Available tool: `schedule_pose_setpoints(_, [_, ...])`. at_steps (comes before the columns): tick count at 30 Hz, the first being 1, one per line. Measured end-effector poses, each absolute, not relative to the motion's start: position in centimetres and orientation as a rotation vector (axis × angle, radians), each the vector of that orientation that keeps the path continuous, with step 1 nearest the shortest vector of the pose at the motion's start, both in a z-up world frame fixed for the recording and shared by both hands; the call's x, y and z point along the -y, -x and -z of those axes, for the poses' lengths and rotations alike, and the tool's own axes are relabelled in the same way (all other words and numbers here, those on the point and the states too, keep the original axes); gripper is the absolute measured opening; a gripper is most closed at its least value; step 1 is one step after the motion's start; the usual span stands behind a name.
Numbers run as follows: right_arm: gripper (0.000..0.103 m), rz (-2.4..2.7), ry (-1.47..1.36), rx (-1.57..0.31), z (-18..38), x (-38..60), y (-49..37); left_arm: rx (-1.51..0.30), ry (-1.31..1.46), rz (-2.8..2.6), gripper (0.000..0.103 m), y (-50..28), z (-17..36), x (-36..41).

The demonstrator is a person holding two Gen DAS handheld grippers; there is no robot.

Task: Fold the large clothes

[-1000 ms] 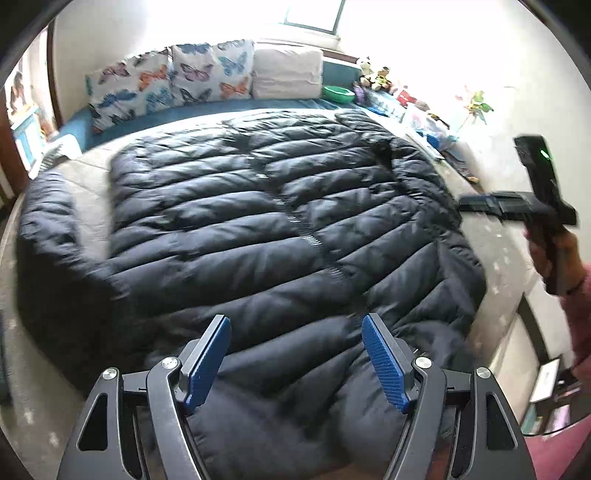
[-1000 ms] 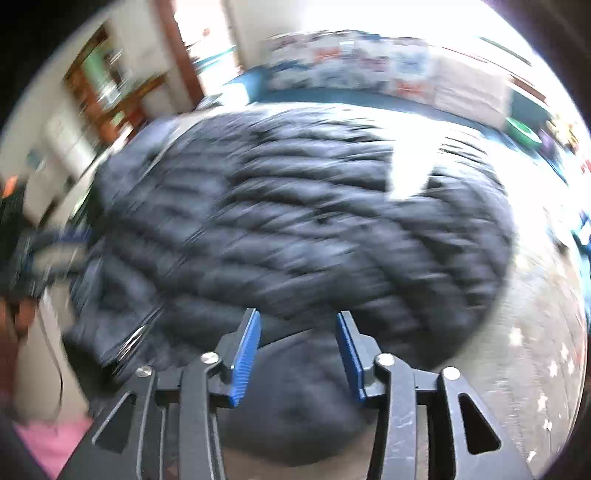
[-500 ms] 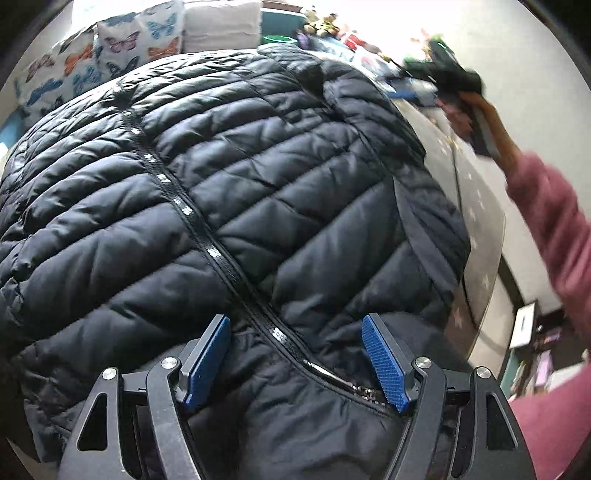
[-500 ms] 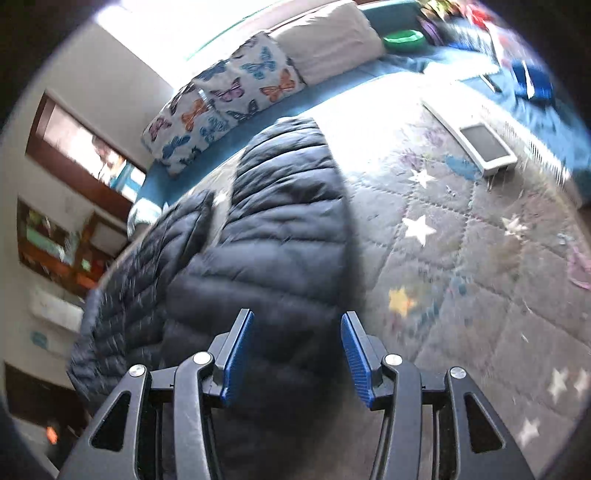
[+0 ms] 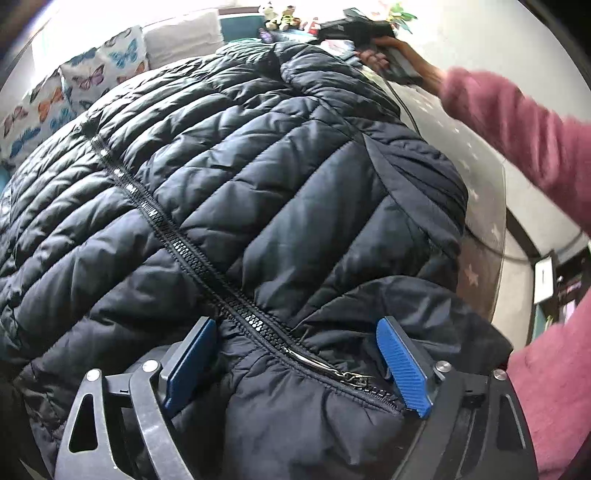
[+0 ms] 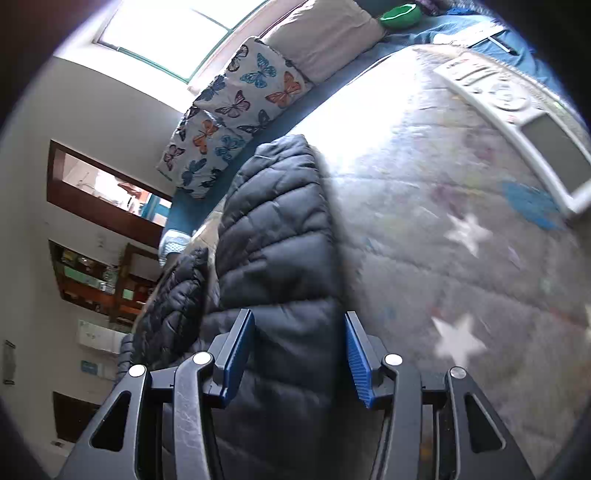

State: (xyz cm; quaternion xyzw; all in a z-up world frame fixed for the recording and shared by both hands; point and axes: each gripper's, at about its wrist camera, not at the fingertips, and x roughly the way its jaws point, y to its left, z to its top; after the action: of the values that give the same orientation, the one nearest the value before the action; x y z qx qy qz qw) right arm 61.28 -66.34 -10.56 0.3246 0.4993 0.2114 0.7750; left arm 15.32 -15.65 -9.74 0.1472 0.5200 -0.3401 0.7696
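A big navy quilted puffer jacket [image 5: 258, 192] lies spread on the grey star-patterned quilted bed cover [image 6: 461, 229], its black zipper [image 5: 207, 266] running diagonally away from the left hand-held gripper [image 5: 295, 363]. That gripper is low over the collar end of the jacket, its blue-padded fingers [image 5: 402, 365] spread wide with the gathered collar fabric and the zipper pull lying between them; nothing is pinched.

Far ahead and to the right of it, the right hand-held gripper [image 5: 354, 27] shows at the jacket's far edge, held by a hand in a pink fuzzy sleeve [image 5: 517, 122]. From its own camera, the right hand-held gripper [image 6: 299, 354] has its blue pads [image 6: 358, 365] apart, straddling a puffy sleeve of the jacket [image 6: 280, 240] that stretches ahead of it; whether the pads touch the fabric I cannot tell.

Beyond the sleeve, butterfly-print pillows [image 6: 236, 110] lean by a plain beige pillow [image 6: 325, 40]. A white tablet-like device [image 6: 517, 110] lies on the cover ahead and to the right.
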Motion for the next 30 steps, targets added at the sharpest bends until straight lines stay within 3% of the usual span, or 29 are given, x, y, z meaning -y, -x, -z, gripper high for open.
schedule_pose_setpoints(5, [0.052,-0.490,-0.749,-1.059,10.8,66.1,-62.8,-1.132,-0.275,0.749,0.097,-15.7,9.7,15.4])
schedule_pose_setpoints(6, [0.037,-0.492,-0.758,-1.054,10.8,66.0,-63.0,-1.134,-0.271,0.750,0.097,-15.8,9.7,15.3])
schedule_pose_setpoints(8, [0.020,-0.482,-0.750,-1.055,10.8,66.1,-62.8,-1.138,-0.265,0.750,0.097,-15.8,9.6,15.2])
schedule_pose_setpoints(10, [0.013,-0.493,-0.791,-1.035,10.3,66.4,-62.5,-1.146,-0.249,0.749,0.097,-16.0,9.5,15.1])
schedule_pose_setpoints(21, [0.010,-0.316,-0.695,-0.881,-0.7,71.2,-56.7,-1.080,-0.080,0.657,0.097,-16.0,5.0,9.7])
schedule_pose_setpoints(30, [0.010,-0.474,-0.477,-0.674,-12.9,62.3,-49.2,-0.918,0.064,0.455,0.097,-13.9,0.8,0.4])
